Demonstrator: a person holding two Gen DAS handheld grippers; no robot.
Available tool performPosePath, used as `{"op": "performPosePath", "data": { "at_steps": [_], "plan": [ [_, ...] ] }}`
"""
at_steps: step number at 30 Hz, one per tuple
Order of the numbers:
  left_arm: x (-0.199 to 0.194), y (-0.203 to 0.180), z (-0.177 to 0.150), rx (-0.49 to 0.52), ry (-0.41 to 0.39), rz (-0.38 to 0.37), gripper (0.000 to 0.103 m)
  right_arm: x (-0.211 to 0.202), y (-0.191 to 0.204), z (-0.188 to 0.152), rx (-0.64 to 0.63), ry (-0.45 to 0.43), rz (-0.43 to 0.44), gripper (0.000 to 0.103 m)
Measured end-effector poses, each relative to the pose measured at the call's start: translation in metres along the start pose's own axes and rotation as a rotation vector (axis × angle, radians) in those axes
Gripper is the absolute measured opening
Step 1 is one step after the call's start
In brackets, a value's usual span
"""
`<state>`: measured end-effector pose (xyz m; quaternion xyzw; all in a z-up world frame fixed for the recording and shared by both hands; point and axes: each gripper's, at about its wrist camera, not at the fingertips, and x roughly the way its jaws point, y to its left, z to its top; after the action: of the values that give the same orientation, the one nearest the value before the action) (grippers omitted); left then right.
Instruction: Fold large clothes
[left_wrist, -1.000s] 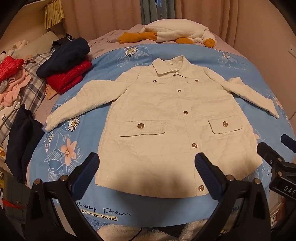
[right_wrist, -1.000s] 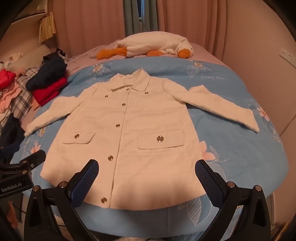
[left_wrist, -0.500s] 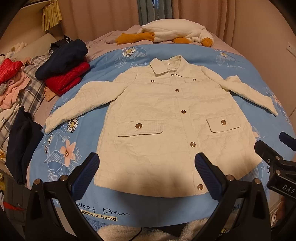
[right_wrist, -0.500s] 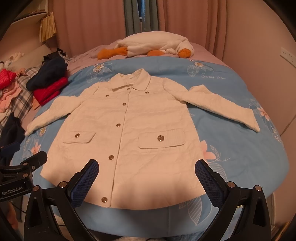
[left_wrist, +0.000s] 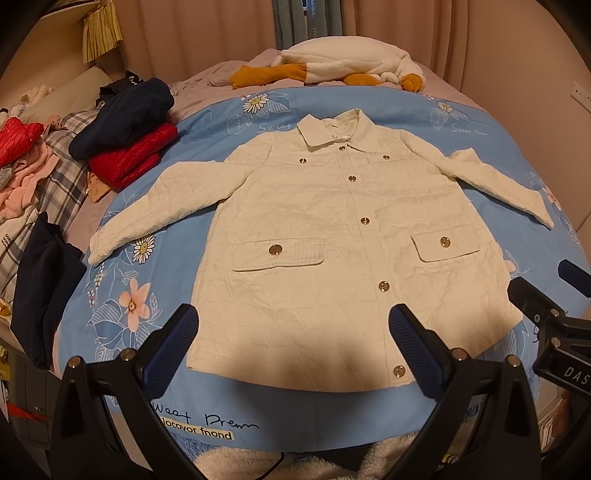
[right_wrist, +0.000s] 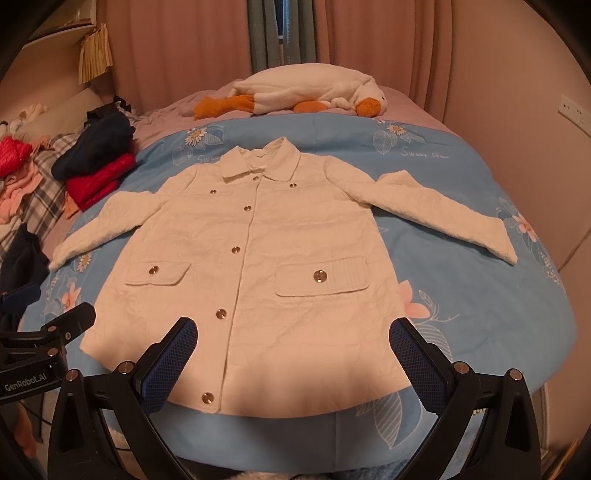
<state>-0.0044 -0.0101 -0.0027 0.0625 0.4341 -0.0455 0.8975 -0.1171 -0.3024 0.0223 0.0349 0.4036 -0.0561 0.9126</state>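
- The white quilted jacket (left_wrist: 332, 236) was laid flat and face up on the blue floral bedspread (left_wrist: 369, 107), buttoned down the front, collar pointing toward the curtains, both sleeves spread out to the sides.
- Left gripper (left_wrist: 293, 349) hung over the near hem with its jaws spread wide, nothing in them, and as far as I could see it wasn't touching the fabric.
- Right gripper (right_wrist: 293, 360) was the same deal: jaws wide apart and empty, hanging over the hem on the other side of the button line.
- Each gripper poked into the edge of the other one's camera view, so they sat side by side at the foot of the bed.
- A big plush goose (right_wrist: 306, 90) lay across the far end of the bed, past the collar.
- Off to the left sat a stack of a navy garment (left_wrist: 125, 114) on top of a red one (left_wrist: 129, 158), with more loose clothes (left_wrist: 22, 173) piled beyond that.
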Motion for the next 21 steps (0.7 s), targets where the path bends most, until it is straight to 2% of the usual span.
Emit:
{"op": "performPosePath", "data": {
  "at_steps": [21],
  "plan": [
    [0.0008, 0.0009, -0.003, 0.007, 0.004, -0.004, 0.103, -0.0006, 0.0013, 0.0007, -0.002, -0.003, -0.005, 0.103]
  ]
}}
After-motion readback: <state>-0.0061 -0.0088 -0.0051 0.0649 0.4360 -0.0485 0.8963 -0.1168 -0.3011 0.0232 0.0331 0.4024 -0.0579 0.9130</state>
